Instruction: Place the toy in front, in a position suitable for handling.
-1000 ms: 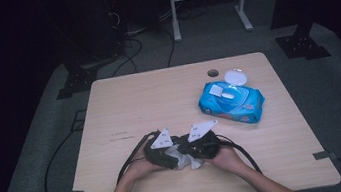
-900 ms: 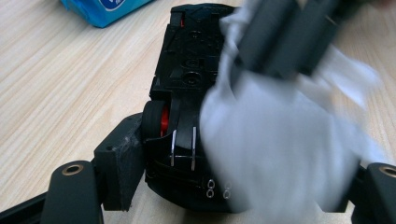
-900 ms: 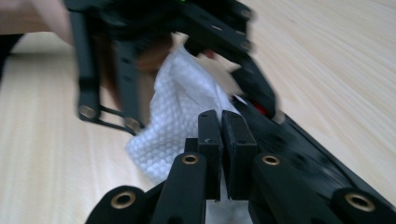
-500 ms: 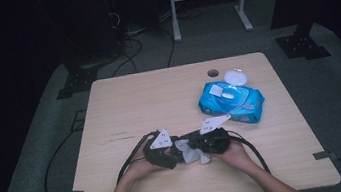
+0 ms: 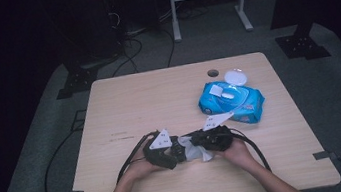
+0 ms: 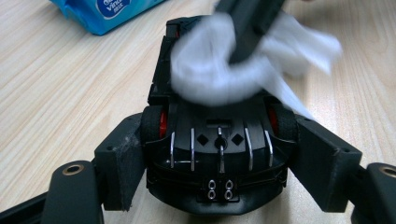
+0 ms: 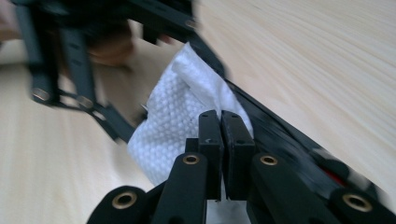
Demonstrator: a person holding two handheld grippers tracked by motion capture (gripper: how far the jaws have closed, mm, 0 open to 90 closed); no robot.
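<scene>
A black toy car (image 6: 217,158) with red wheel hubs sits on the table, and my left gripper (image 6: 219,163) is shut on its sides, rear end toward the camera. A white wet wipe (image 6: 210,70) lies draped over the car's roof. My right gripper (image 7: 220,126) is shut on that wipe (image 7: 177,116) and presses it against the car's black body (image 7: 280,135). From above, the left gripper (image 5: 180,150) and right gripper (image 5: 195,147) meet near the table's front edge, with the wipe (image 5: 201,153) between them.
A blue pack of wet wipes (image 5: 229,100) with its white lid flipped open lies at the back right of the wooden table (image 5: 148,99). A round cable hole (image 5: 213,73) is near the far edge. Black cables (image 5: 131,157) trail from both grippers.
My right gripper has slid a little to the right and away with the wipe across the car. The left gripper and the car have stayed still.
</scene>
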